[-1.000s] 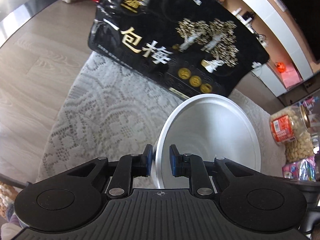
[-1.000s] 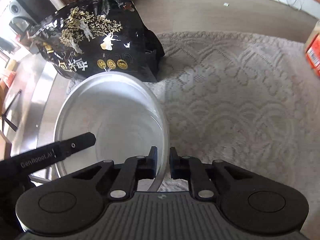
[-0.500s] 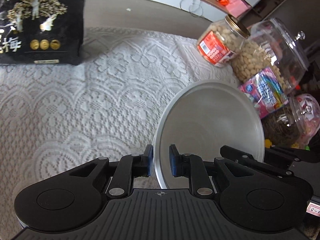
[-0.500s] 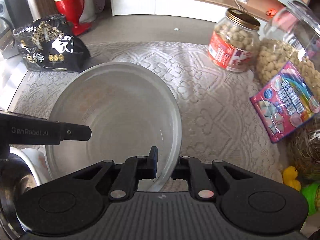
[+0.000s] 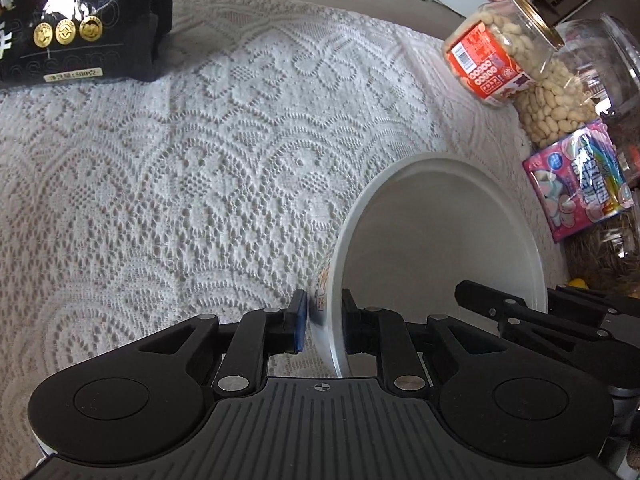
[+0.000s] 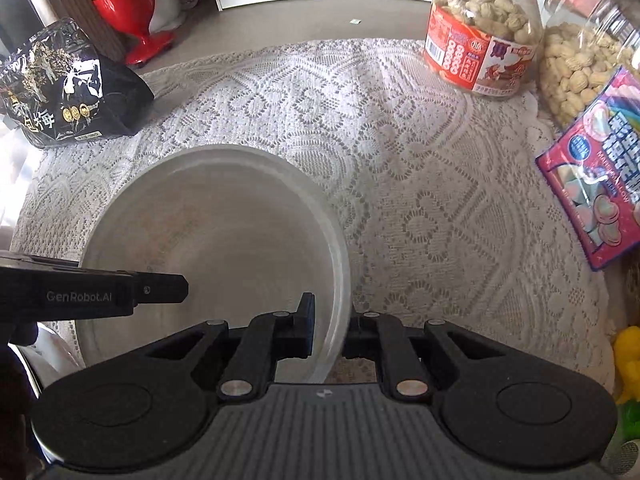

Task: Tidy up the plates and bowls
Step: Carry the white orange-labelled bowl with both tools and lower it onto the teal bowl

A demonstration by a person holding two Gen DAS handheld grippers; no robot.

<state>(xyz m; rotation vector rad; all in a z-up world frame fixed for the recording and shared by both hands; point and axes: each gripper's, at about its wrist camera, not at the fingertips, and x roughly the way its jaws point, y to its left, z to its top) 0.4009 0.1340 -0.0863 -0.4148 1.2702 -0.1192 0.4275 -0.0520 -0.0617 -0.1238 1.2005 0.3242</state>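
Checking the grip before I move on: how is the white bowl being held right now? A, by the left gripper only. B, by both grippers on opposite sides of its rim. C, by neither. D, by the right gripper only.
B: the left gripper and the right gripper each straddle the rim of the white bowl, on opposite sides.

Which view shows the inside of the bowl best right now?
Right wrist: the bowl faces up at the camera, nearly its whole interior visible, rim between the right gripper fingers. Left wrist shows it edge-on and tilted, with only part of the interior, held at the left gripper.
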